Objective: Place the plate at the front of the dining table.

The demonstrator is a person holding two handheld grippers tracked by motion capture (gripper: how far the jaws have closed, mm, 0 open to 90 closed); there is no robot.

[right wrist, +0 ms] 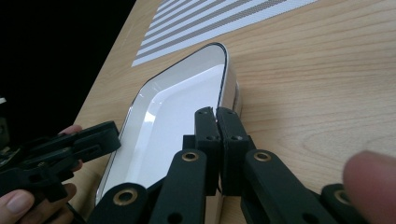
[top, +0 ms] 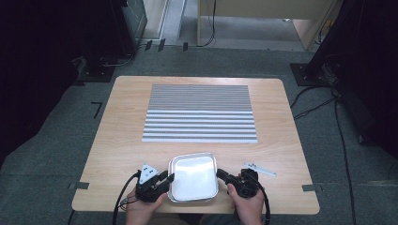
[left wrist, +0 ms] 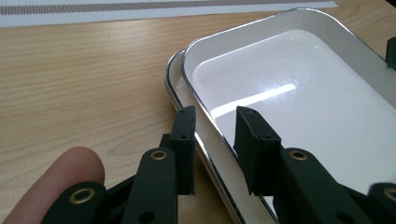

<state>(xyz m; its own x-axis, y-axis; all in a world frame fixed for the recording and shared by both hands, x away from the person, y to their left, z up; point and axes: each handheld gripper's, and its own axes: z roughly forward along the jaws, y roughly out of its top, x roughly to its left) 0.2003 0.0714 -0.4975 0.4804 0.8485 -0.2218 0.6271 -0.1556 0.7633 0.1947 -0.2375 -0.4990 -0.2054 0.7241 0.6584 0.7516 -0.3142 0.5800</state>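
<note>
High view, my reading: left gripper [top: 165, 179] at the left rim of the white tray [top: 193, 180], jaws parted astride that rim, pads clear of it. Tray sits near the table's [top: 122, 136] front edge, below the striped mat [top: 200, 112]. Right gripper [top: 221, 175] pinches the tray's right rim, clenched.
</note>
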